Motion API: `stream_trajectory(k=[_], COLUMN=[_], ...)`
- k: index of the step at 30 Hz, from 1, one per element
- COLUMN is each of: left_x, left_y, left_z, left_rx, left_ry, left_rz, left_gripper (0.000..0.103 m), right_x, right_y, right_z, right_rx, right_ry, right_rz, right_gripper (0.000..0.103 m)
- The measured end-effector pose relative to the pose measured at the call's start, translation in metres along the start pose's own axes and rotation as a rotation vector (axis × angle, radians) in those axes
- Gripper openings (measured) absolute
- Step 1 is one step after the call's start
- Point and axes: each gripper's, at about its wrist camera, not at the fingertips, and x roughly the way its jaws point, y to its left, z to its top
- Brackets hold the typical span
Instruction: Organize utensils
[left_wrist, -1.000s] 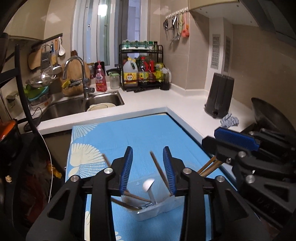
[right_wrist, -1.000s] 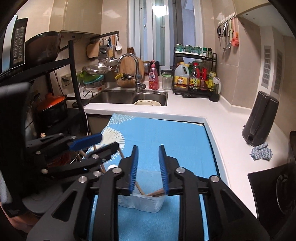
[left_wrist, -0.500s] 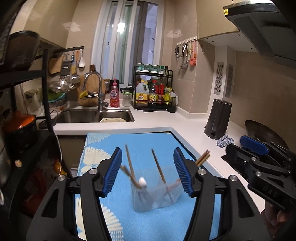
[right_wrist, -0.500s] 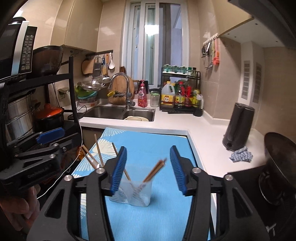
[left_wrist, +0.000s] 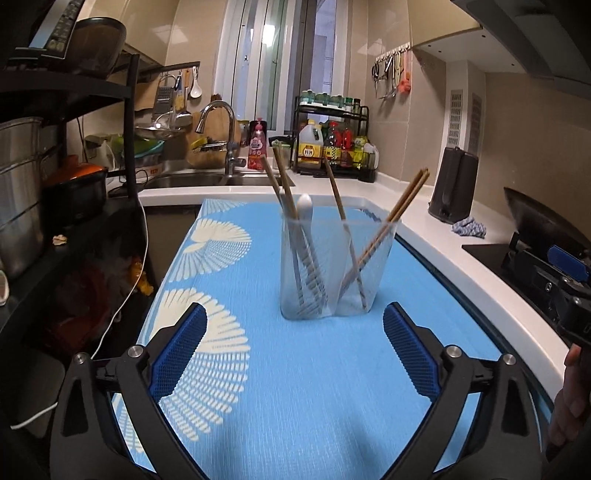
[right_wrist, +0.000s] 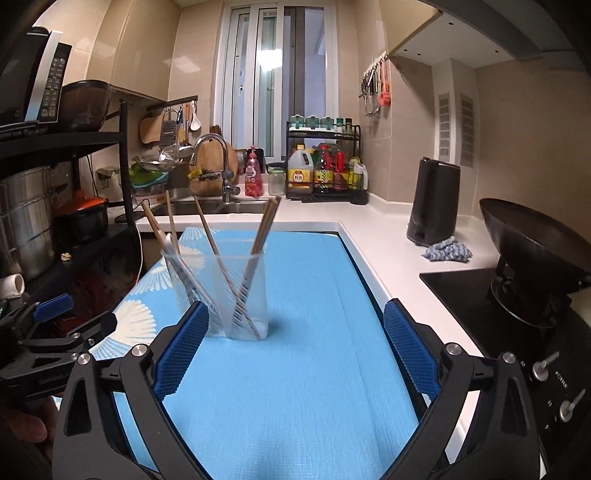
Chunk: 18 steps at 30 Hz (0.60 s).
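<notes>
My left fingers (left_wrist: 293, 354) and right fingers (right_wrist: 295, 354) had just been spreading and stood wide apart, nothing between them. The clear holder (left_wrist: 334, 269) stood upright on the blue mat (left_wrist: 295, 387) on the desk, chopsticks (left_wrist: 388, 221) and a white spoon (left_wrist: 304, 206) leaning inside. Sorting looked finished, so I judged the next move was only to draw clear. The utensils' lower ends blurred behind the plastic, so I couldn't count them.

Left wrist: low over blue mat (left_wrist: 295, 406), faces sink | Right wrist: same heading, set further right | Shared: clear holder (left_wrist: 332, 273), mat, back wall | Edges fisheye-bent, offset apparently small.
</notes>
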Motion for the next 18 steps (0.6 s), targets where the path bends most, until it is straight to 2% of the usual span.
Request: stream_trajectory(k=[6, 18], left_x=[-0.002, 0.004], left_y=[-0.009, -0.014], left_z=[-0.017, -0.038], left_rx=[0.017, -0.010], left_ry=[0.004, 0.037], left_rz=[0.013, 0.063], left_gripper=[0.095, 0.095], right_x=[0.003, 0.005], right_y=[-0.004, -0.001], right_z=[-0.021, -0.035], right_rx=[0.005, 0.002], right_ry=[-0.008, 0.010], right_rz=[0.019, 0.038], right_gripper=[0.095, 0.096])
